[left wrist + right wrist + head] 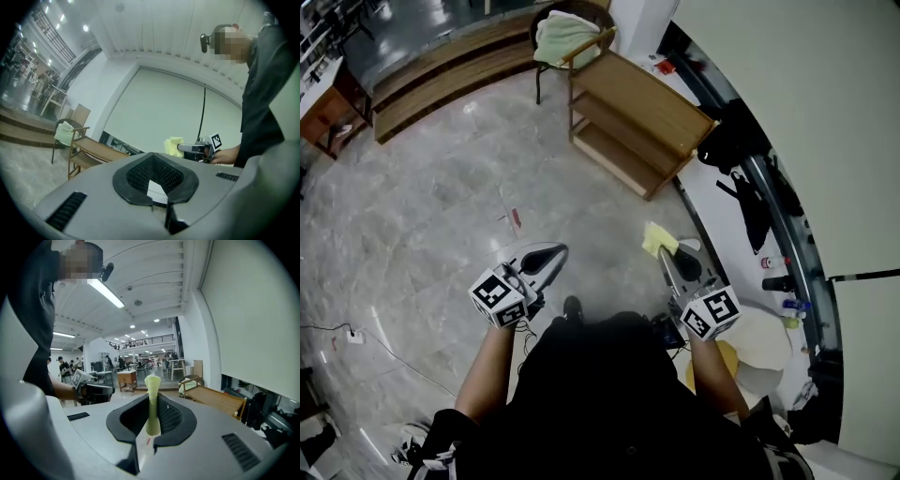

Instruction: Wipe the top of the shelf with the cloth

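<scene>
The yellow cloth point(657, 238) is pinched in the right gripper point(668, 261). Its jaws are shut tight on the cloth, and a bit of the cloth sticks up out of the tips. I think it is held like that so the loose end can rub on wood. The cloth is up in the air in front of the person. It is well apart from the shelf point(643, 116) and is not touching it, so no wiping has begun yet. The left gripper point(542, 262) has its jaws closed together with nothing in them. It is held out beside the right one with no job to do right now. The wooden shelf stands on the floor by the wall, and its top looks bare, so it is ready to wipe. Behind the shelf is a chair point(553, 58) with a pale green towel point(566, 36) lying on it. Now the count: one yellow cloth, two grippers, one shelf with what looks like three boards, one chair and one towel.
</scene>
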The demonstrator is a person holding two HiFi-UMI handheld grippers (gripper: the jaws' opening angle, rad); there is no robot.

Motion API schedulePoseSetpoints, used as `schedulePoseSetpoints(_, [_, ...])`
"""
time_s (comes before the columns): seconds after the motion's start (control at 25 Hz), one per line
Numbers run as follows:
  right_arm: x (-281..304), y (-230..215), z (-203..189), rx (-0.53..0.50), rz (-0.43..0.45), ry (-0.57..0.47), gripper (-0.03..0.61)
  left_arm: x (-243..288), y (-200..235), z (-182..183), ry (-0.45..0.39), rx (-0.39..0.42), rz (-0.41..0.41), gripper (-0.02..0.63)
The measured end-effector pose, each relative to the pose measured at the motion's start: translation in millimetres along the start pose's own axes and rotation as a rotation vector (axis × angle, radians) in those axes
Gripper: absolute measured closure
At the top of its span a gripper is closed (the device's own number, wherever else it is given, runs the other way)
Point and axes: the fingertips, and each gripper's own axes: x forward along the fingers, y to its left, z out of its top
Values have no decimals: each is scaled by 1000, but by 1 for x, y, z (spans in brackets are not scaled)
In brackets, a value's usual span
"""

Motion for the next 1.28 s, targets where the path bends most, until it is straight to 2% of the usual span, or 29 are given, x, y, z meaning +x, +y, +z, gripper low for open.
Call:
schedulePoseSetpoints(0.32, [42, -42, -1, 12, -14, 3, 537, 39, 53, 8, 10, -19, -24, 601])
schedulePoseSetpoints(0.48, [82, -69, 3, 19, 23, -11, 538, 62, 87, 14, 31, -12, -6, 601])
schedulePoseSetpoints(0.72, [154, -137, 20, 40, 62, -45, 537, 125, 158, 51, 73, 5, 15, 601])
schedulePoseSetpoints(0.96, [216, -198, 36, 53, 131, -44, 538, 193, 212, 93, 108, 64, 40, 601])
schedulePoseSetpoints(1.12, [264, -231, 47, 66, 153, -37, 538, 216, 249, 114, 124, 110, 78, 601])
schedulePoseSetpoints(1.28, [300, -252, 59, 79, 165, -42, 537, 228, 280, 129, 106, 82, 93, 601])
